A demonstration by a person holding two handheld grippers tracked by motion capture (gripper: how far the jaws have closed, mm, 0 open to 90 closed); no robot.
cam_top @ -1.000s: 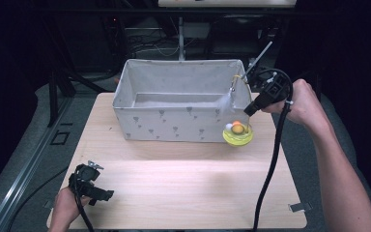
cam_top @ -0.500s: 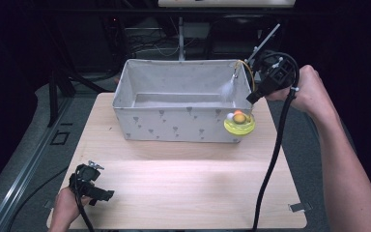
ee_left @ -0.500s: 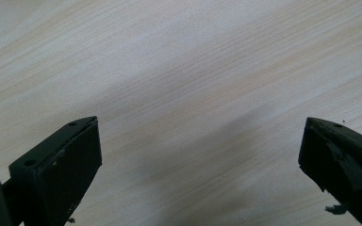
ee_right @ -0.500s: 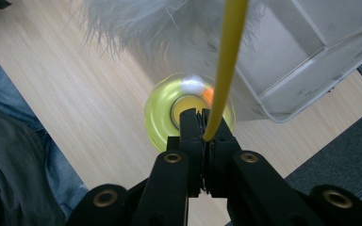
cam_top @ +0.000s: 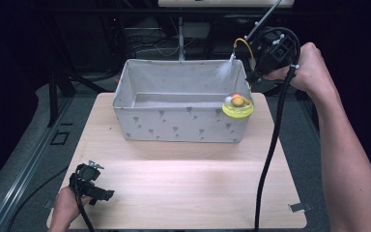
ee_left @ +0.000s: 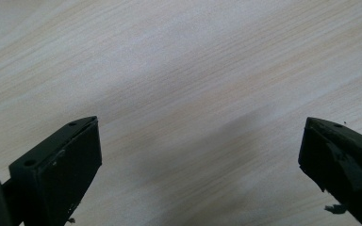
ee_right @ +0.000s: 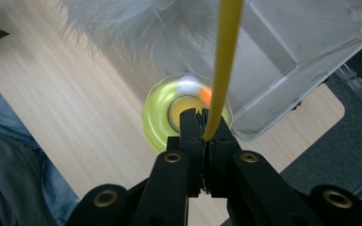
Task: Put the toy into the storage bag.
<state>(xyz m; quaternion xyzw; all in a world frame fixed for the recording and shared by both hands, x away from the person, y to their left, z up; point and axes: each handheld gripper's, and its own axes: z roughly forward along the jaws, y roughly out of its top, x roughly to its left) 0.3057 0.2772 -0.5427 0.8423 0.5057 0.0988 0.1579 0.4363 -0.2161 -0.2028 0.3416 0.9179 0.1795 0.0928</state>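
We see the right gripper up at upper right, clamped on a yellow wand; its yellow disc toy dangles below, over the fabric bin's right corner. Lower left, the left gripper gapes empty over the table.

toy: yellow-green disc base, orange and white balls on top, thin yellow wand rising from it, white feather tuft at wand end | pose: hanging in air at right front corner of grey fabric bin, above tabletop | grasp: wand pinched between right gripper fingers
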